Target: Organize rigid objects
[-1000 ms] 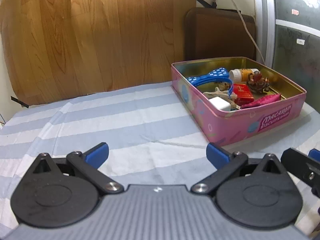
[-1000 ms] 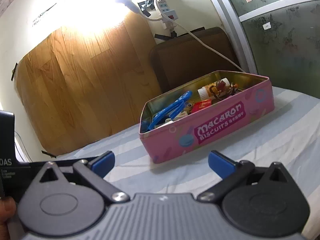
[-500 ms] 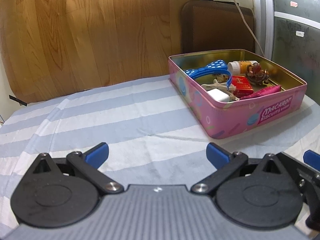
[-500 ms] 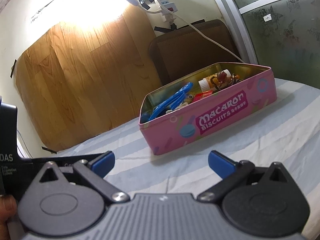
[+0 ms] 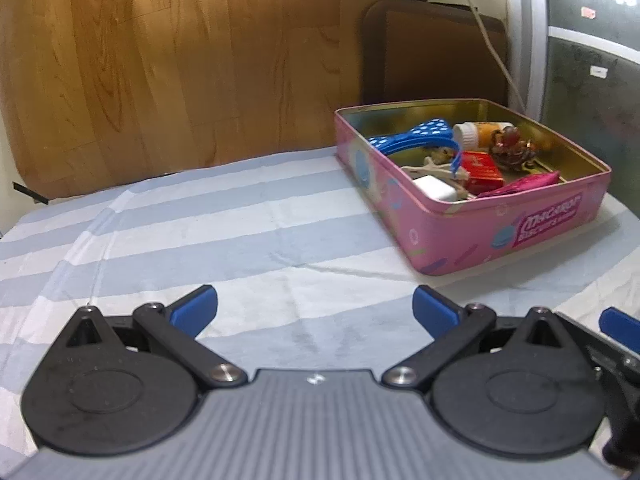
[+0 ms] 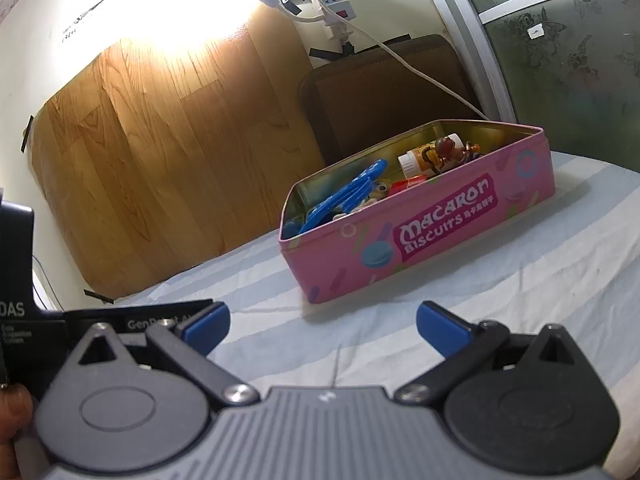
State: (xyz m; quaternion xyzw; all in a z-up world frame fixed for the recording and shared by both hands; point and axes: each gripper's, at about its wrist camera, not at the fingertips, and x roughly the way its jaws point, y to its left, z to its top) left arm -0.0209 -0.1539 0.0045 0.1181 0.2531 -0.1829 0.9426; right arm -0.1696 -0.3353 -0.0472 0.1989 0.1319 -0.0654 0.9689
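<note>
A pink "Macaron Biscuits" tin [image 5: 516, 236] [image 6: 440, 236] stands open on the striped cloth, at the right in the left wrist view and center right in the right wrist view. Inside lie a blue dotted hairband [image 5: 404, 140] [image 6: 340, 200], a small white-capped bottle [image 5: 476, 133] [image 6: 416, 158], a red packet [image 5: 480, 168], a white plug [image 5: 434, 190] and a brown figurine [image 5: 512, 150]. My left gripper [image 5: 314, 312] is open and empty, short of the tin and to its left. My right gripper [image 6: 322, 326] is open and empty, in front of the tin's lettered side.
A blue and white striped cloth [image 5: 200, 240] covers the table. Behind it stand a wood-grain board [image 5: 160, 60] and a dark brown panel [image 5: 432, 52]. A white cable [image 6: 400, 56] runs down from a wall power strip [image 6: 336, 4]. The left gripper's body [image 6: 100, 320] is close at my right gripper's left.
Both cameras have shifted slightly; the tin sits a little lower and farther in the left wrist view. Both grippers stayed open and empty.
</note>
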